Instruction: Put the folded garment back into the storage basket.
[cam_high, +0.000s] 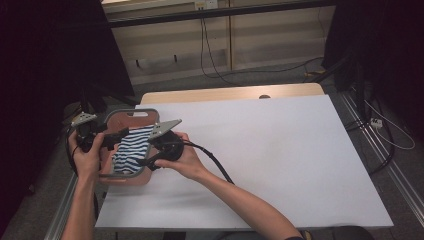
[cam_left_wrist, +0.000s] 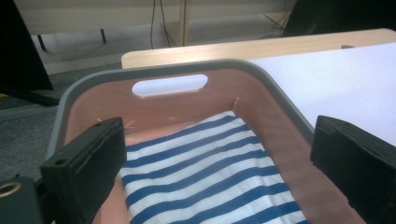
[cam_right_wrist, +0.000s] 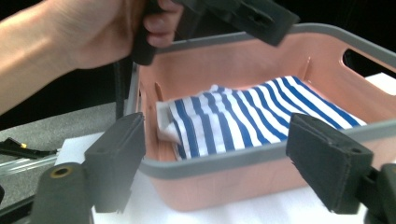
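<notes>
A folded cloth (cam_high: 131, 148) with blue and white stripes lies flat in the bottom of a pink basket (cam_high: 131, 118) that has a grey rim and a slot handle in its far end wall. The basket sits at the near left corner of the white table (cam_high: 280, 150). The left gripper (cam_high: 116, 136) hangs over the basket's left side, its jaws spread wide, the cloth just ahead and below between them. The right gripper (cam_high: 148, 162) is at the basket's right wall, jaws also wide apart, the grey rim and the striped cloth straight in front of them
</notes>
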